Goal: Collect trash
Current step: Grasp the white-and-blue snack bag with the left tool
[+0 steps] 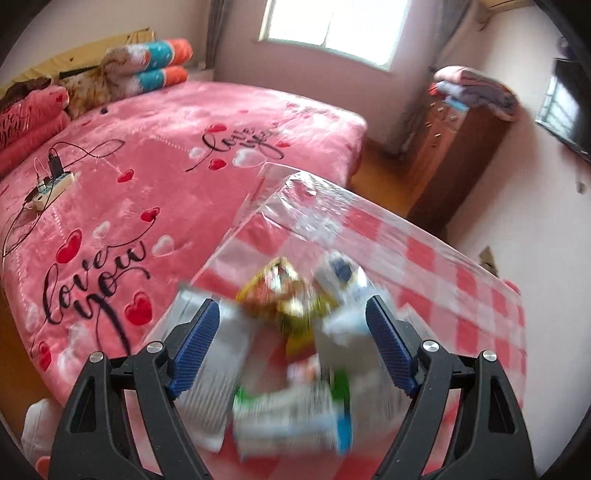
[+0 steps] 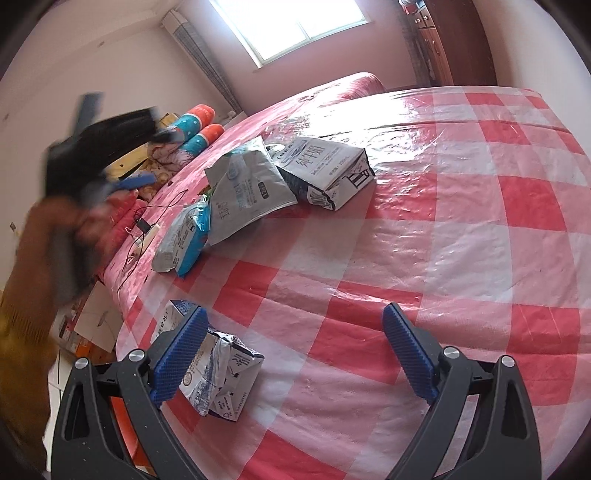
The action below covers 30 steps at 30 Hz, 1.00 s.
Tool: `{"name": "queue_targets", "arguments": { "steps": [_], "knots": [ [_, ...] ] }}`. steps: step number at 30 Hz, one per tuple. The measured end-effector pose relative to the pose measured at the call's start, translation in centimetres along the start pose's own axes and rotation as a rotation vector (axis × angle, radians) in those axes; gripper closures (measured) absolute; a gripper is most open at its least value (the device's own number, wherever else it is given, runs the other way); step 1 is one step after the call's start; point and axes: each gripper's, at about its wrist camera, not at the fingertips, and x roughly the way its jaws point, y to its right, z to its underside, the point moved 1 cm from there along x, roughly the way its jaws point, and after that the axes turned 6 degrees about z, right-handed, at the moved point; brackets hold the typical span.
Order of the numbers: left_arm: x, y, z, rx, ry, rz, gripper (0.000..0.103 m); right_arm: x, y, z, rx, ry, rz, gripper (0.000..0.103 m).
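Crushed milk carton point(image 2: 218, 373), light and crumpled, beside the right hand-held gripper point(image 2: 295, 358), jaws apart, empty; pinch its flattened sides.

We see daylight from window point(image 1: 332, 29) at top of both views — pane blown out white. Room evenly bright, shadows soft. Glare streaks on plastic table cover point(image 2: 424, 122), upper right of right view. Left view: wrappers point(image 1: 291, 332) at lower centre smeared by motion blur. Right view: dark shape point(image 2: 92, 155) at left edge blurred. Fisheye bends edges; corners black.
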Motion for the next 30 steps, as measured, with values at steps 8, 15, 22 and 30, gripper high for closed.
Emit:
{"name": "queue_targets", "arguments": {
  "steps": [8, 15, 22, 30],
  "knots": [
    [8.5, 1.0, -4.4, -0.036, -0.128, -0.072, 0.021, -0.2, 0.9, -0.4, 0.016, 0.000, -0.017, 0.009],
    [12.8, 0.4, -5.2, -0.121, -0.229, -0.094, 0.023, -0.8, 2.1, -0.7, 0.048, 0.017, -0.018, 0.009],
    [15.2, 0.8, -4.8, -0.112, -0.289, -0.124, 0.023, -0.9, 2.2, -0.8, 0.046, 0.014, -0.026, 0.009],
    [13.9, 1.7, -2.0, -0.052, -0.305, -0.091, 0.027, -1.3, 2.7, -0.9, 0.056, 0.030, -0.015, 0.009]
  ]
}}
